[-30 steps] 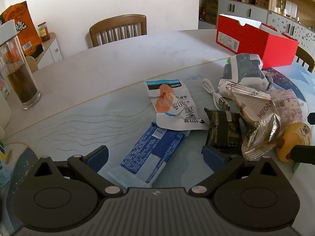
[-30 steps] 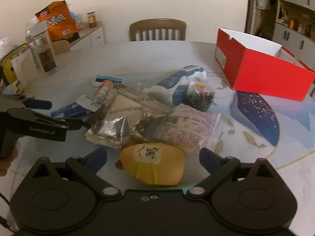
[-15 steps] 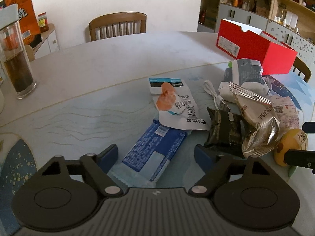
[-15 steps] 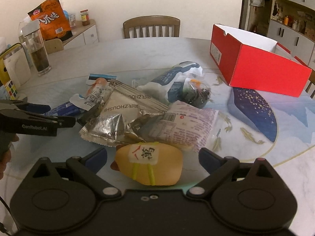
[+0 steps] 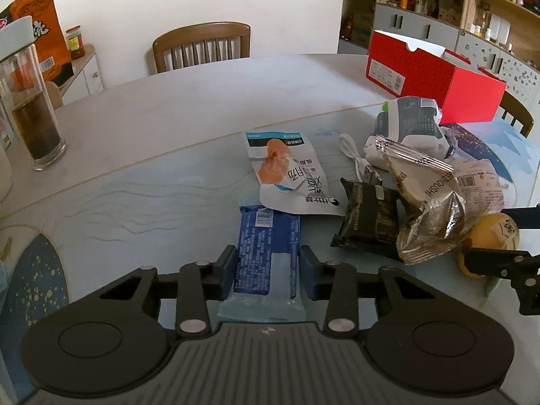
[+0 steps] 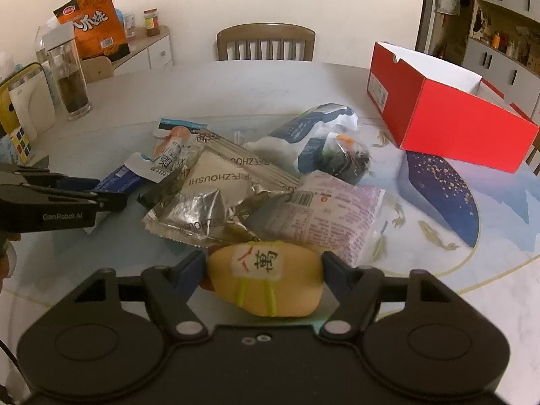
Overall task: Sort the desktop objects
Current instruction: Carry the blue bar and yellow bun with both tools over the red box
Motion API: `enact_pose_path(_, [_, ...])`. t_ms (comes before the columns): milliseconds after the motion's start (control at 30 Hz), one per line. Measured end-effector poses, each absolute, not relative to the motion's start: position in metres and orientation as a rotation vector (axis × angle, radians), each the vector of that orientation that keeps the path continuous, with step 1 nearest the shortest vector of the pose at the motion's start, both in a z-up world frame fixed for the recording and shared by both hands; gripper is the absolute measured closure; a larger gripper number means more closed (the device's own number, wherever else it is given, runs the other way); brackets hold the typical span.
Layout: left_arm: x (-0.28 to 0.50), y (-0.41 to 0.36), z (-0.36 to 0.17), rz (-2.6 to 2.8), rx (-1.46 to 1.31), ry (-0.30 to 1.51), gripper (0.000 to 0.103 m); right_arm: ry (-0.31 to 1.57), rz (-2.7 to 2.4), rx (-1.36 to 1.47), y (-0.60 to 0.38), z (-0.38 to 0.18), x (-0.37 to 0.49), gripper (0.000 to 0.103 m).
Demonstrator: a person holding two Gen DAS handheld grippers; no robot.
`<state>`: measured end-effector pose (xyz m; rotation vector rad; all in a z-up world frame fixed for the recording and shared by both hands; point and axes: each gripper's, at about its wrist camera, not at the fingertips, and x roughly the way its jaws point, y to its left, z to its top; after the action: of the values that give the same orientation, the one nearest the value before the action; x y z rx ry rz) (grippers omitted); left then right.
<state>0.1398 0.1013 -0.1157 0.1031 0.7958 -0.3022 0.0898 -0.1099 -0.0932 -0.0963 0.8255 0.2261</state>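
My left gripper (image 5: pixel 266 266) is shut on a blue snack packet (image 5: pixel 266 249) lying on the table, a pad against each long side. My right gripper (image 6: pixel 265 270) is shut on a yellow soft toy with a white label (image 6: pixel 266 278), which also shows in the left wrist view (image 5: pixel 489 239). A pile of snacks lies ahead: a silver foil bag (image 6: pixel 216 199), a pink-print packet (image 6: pixel 330 216), a dark packet (image 5: pixel 369 216), a white pouch with an orange picture (image 5: pixel 287 175) and a white-and-blue bag (image 6: pixel 303 131). The left gripper shows at the left of the right wrist view (image 6: pixel 101 192).
An open red box (image 6: pixel 449 114) stands at the back right. A white USB cable (image 5: pixel 357 155) lies by the pile. A tall bottle of dark liquid (image 5: pixel 33 101) stands far left. A wooden chair (image 5: pixel 202 45) is behind the table (image 5: pixel 202 101).
Both grippers have closed from wide open: the left onto the blue packet, the right onto the yellow toy. Both also moved forward a little over their objects.
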Motion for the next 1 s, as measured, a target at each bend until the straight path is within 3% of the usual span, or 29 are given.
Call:
enact_pose_path(467, [0.113, 0.103, -0.11, -0.267, 0.045, 0.801, 0.067, 0.803, 0.237, -0.128, -0.113, -0.076, 0.083, 0.032])
enact_pose_path(1000, [0.08, 0.085, -0.059, -0.276, 0.028, 0.768, 0.067, 0.748, 0.282, -0.12, -0.137, -0.035, 0.07, 0.032])
